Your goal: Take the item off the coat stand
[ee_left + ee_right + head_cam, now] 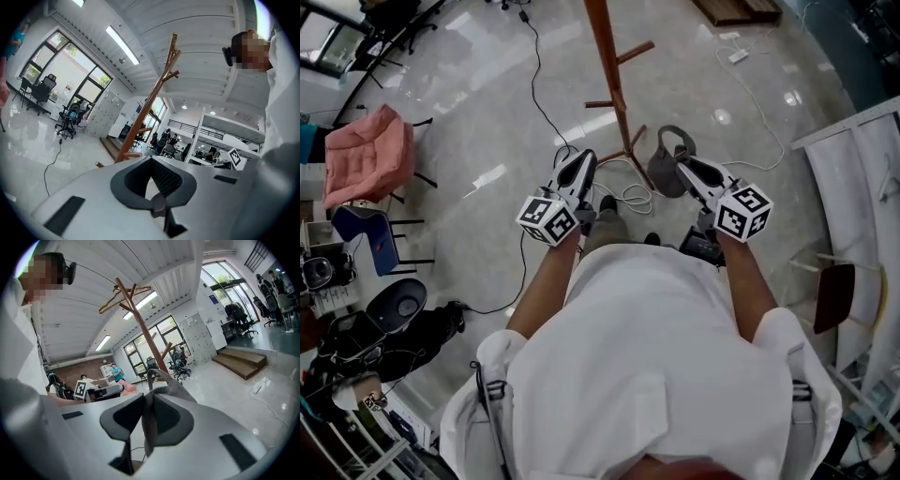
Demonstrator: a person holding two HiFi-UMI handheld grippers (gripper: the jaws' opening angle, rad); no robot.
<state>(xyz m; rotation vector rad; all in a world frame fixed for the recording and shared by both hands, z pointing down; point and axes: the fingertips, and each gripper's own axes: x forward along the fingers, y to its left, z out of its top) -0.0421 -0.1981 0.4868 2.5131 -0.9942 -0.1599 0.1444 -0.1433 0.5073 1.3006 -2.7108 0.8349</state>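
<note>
Grey fabric item (667, 167) pinched in the right gripper (680, 161), clear of the coat stand (614, 84)

Right gripper's jaws are pressed onto a fold of the cloth, its loop strap standing up beyond them in the right gripper view; the grip sits on the fabric rather than the strap, probably so the item hangs steady while it is carried; left gripper (581, 159) hangs alongside with its jaws pressed together on nothing, apparently not needed for a light, soft load; both are held low in front of the person's body, near the foot of the stand; the pegs seen from the head view are bare, and only a wooden hanger (123, 297) sits near the top; judging by this, the lift-off looks done.
</note>
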